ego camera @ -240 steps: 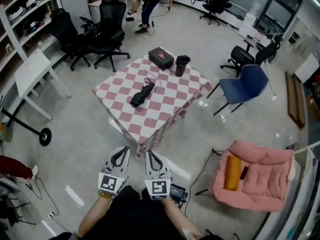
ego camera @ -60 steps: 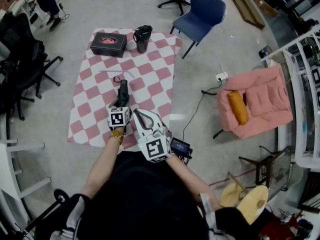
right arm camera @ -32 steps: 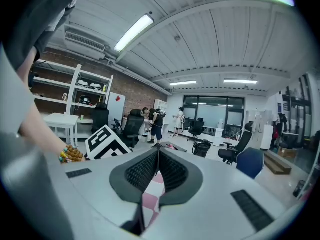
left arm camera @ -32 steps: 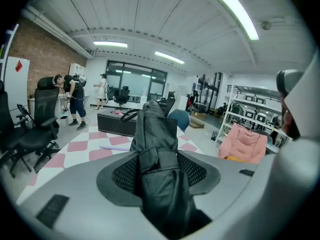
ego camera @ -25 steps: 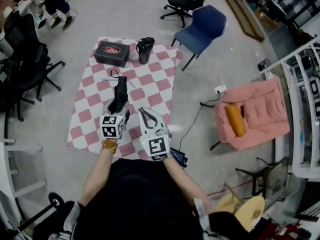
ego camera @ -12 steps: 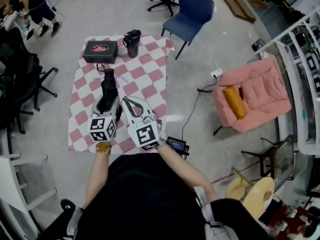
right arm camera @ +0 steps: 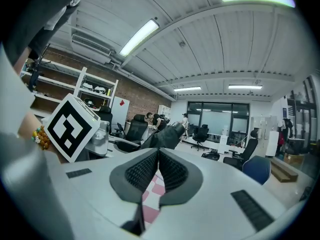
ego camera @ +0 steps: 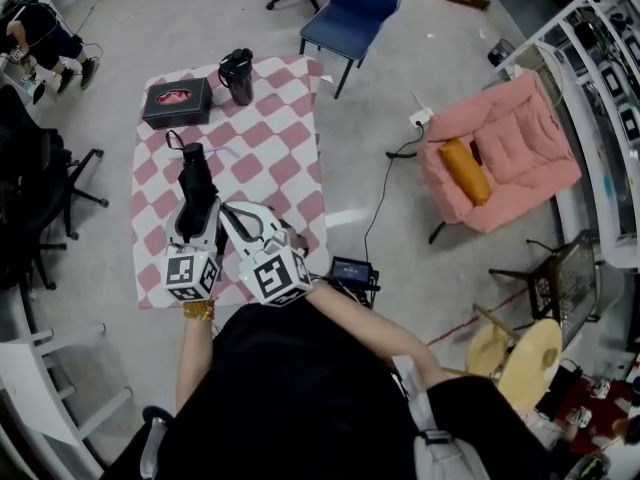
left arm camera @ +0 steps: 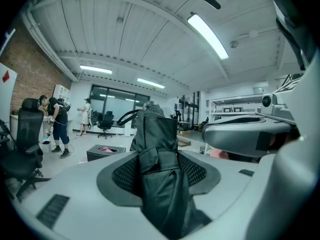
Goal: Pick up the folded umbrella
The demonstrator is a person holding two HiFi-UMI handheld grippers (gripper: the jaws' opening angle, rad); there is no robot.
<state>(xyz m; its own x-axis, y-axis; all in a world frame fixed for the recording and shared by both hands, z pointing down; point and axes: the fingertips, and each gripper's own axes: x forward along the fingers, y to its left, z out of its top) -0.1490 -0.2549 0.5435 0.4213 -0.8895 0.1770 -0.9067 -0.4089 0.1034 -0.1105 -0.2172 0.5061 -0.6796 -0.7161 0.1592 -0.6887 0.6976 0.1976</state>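
Note:
The folded black umbrella (ego camera: 195, 180) is clamped between the pads of my left gripper (ego camera: 197, 224) and held off the pink-and-white checked table (ego camera: 272, 158). Its strapped end points away from me. In the left gripper view the umbrella (left arm camera: 157, 154) fills the gap of the left gripper (left arm camera: 158, 170), and its strap loops near the far tip. My right gripper (ego camera: 236, 226) hovers just to the right of the left one, shut and holding nothing. In the right gripper view the pads of the right gripper (right arm camera: 157, 160) meet, and the umbrella (right arm camera: 168, 136) shows beyond them to the left.
A black tissue box (ego camera: 175, 102) and a black jug (ego camera: 238, 74) stand at the table's far end. Beyond it is a blue chair (ego camera: 351, 3). A pink armchair (ego camera: 520, 138) with an orange cushion (ego camera: 464, 171) sits to the right. A small device (ego camera: 352, 272) and cable lie on the floor.
My left gripper has risen with the umbrella and come back toward me. The right gripper has drifted alongside it, still shut.

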